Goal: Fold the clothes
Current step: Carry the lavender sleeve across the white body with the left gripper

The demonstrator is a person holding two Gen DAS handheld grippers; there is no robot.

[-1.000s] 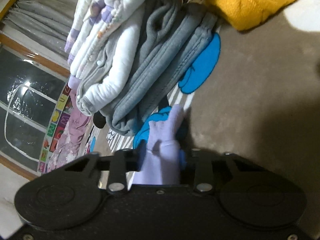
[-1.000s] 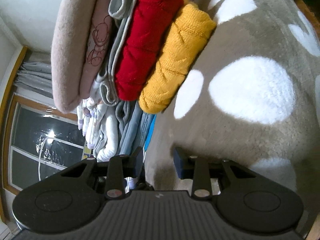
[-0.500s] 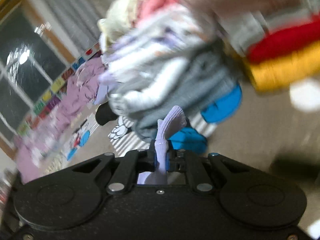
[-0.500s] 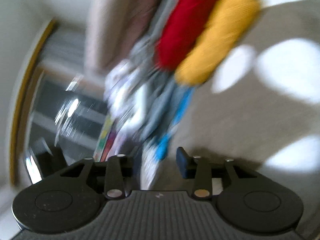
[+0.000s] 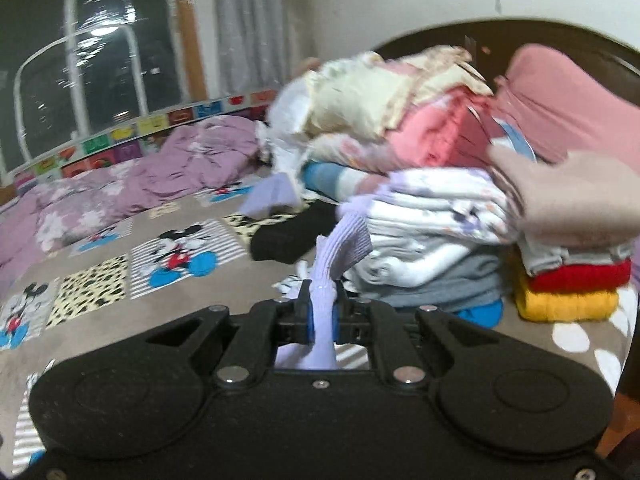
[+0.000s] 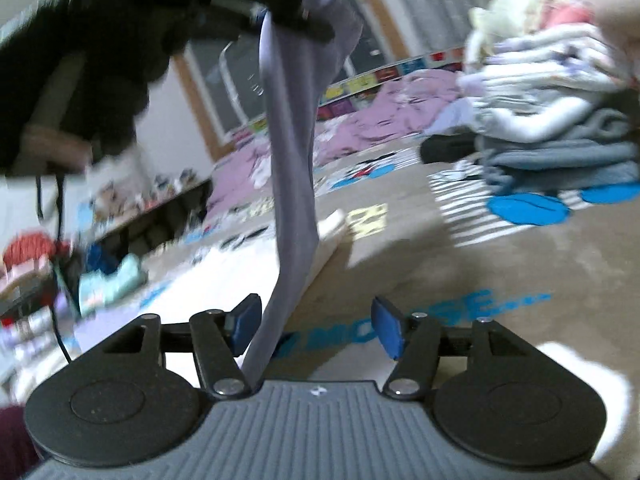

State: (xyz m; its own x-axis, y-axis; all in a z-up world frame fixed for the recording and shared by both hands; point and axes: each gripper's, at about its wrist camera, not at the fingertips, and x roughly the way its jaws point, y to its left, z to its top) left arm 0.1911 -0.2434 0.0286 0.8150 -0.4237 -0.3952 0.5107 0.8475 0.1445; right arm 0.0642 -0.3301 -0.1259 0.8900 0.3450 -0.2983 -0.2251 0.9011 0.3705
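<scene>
Lavender sock (image 5: 325,312): unfolded, pinched in our left gripper (image 5: 323,316), hanging at centre frame in the right view. Right gripper (image 6: 316,330) jaws opening, sock between, ungripped. Folded stack (image 5: 440,248) at right already done; this item remains.

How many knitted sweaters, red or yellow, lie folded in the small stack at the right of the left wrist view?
2: the yellow sweater at the bottom and the red sweater directly on it. Other garments above may hide more.
</scene>
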